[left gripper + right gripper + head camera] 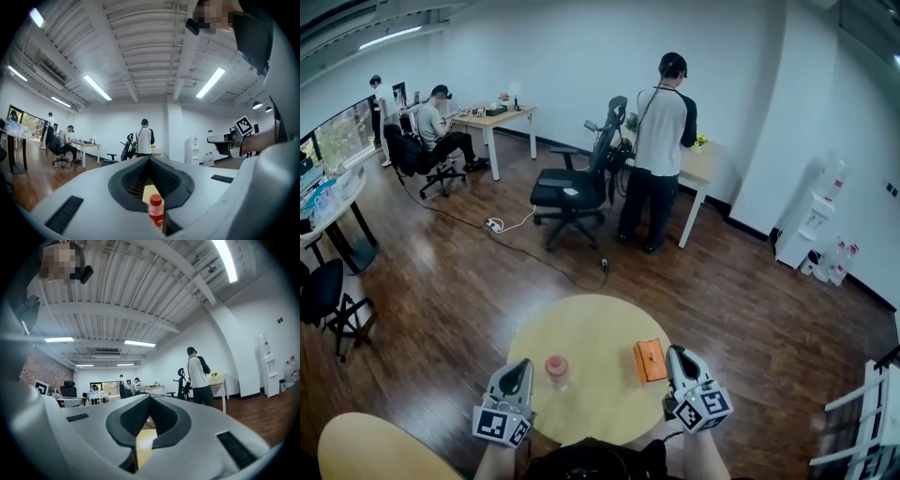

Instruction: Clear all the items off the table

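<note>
Person is holding both grippers low over the near edge of the round yellow table (591, 323), one in each hand. The left gripper (520, 366) is sitting at the table's left edge with its jaws pressed together and nothing between them. The left gripper view is showing the two jaws meeting in a closed V, with the bottle visible through the gap under the tips. The red-capped bottle (557, 370) is standing upright on the table just to the right of that gripper, not gripped.

The right gripper (676, 353) is hovering at the table's right edge, jaws likewise closed together and empty. Its own view is showing only a strip of yellow tabletop through the gap. The orange box (650, 360) is lying on the table right beside this gripper, on its inner side; cannot tell if they are touching. Bottle and box are sitting apart, both on the near half of the table, between the two grippers.

Further back a standing person (661, 141) is facing a desk beside a black office chair (572, 183), and a seated person (436, 127) is working at another desk on the left. A white water dispenser (816, 220) is standing by the right wall.
</note>
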A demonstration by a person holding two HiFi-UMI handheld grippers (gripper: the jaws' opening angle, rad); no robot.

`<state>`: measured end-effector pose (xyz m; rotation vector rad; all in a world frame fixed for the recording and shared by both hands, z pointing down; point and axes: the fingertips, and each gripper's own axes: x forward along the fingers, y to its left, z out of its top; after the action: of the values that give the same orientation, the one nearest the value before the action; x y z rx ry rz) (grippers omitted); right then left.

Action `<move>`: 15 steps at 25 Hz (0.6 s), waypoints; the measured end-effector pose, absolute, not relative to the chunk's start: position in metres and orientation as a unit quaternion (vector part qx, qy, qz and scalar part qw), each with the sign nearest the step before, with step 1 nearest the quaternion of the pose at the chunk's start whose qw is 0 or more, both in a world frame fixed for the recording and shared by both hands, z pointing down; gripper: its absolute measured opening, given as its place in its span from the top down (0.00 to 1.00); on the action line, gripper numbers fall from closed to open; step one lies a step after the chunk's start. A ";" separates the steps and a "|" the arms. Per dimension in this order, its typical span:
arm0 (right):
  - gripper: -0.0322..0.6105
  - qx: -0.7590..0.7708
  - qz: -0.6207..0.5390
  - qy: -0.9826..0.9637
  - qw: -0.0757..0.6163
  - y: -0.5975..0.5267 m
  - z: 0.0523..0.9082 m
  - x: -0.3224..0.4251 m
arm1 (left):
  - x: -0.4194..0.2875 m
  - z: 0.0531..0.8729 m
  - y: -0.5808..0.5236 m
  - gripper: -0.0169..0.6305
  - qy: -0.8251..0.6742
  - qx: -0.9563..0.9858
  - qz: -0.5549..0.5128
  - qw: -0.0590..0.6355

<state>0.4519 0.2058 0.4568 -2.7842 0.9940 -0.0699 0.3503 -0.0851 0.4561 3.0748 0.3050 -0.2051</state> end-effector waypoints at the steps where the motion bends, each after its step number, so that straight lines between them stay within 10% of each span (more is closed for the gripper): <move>1: 0.95 -0.938 -0.023 0.332 0.091 0.205 0.456 0.450 | 0.349 0.457 -0.085 0.97 0.101 0.993 -0.065 0.019; 15: 0.95 -0.942 -0.050 0.320 0.082 0.220 0.478 0.439 | 0.353 0.477 -0.100 0.97 0.087 0.994 -0.053 0.043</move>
<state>0.4385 0.2197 0.4779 -2.8149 0.9570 -0.1490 0.3525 -0.1004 0.4766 3.0394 0.2667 -0.1625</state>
